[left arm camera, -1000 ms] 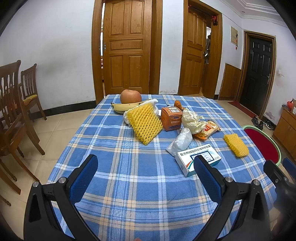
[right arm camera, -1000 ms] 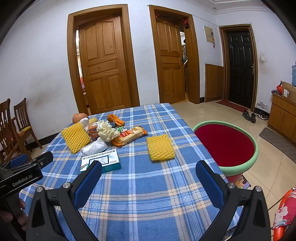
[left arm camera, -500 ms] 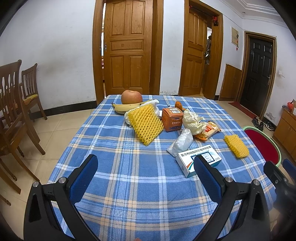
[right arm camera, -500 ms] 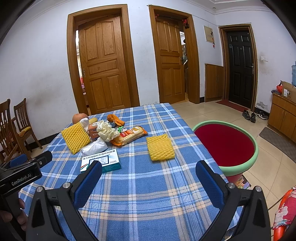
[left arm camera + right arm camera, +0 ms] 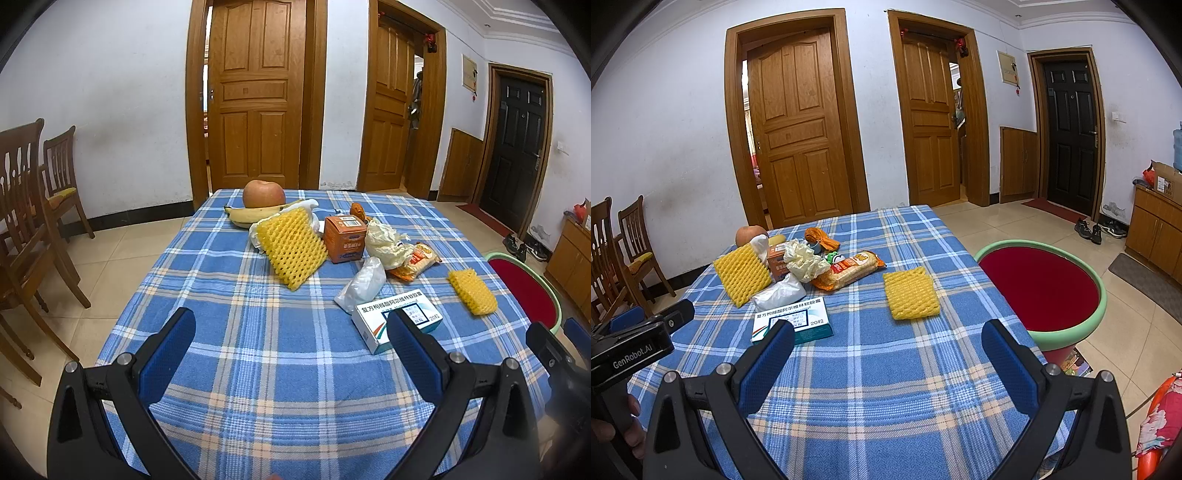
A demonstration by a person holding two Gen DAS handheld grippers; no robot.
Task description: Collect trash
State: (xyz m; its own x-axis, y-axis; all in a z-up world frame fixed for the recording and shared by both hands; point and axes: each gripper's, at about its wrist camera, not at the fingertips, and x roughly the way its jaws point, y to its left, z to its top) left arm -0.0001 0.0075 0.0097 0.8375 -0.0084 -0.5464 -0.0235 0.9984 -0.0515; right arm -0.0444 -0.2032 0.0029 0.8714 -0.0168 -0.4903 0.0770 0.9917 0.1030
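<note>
Left gripper and right gripper held wide apart, nothing gripped, above plaid tablecloth; medicine box untouched.

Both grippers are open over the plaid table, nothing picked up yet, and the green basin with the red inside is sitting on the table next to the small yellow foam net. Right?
Not quite. The green basin is not on the table; the right wrist view shows it beside the table's edge, off the cloth. The rest holds: left gripper and right gripper are open and empty, and the small yellow foam net lies on the cloth near that edge.
</note>
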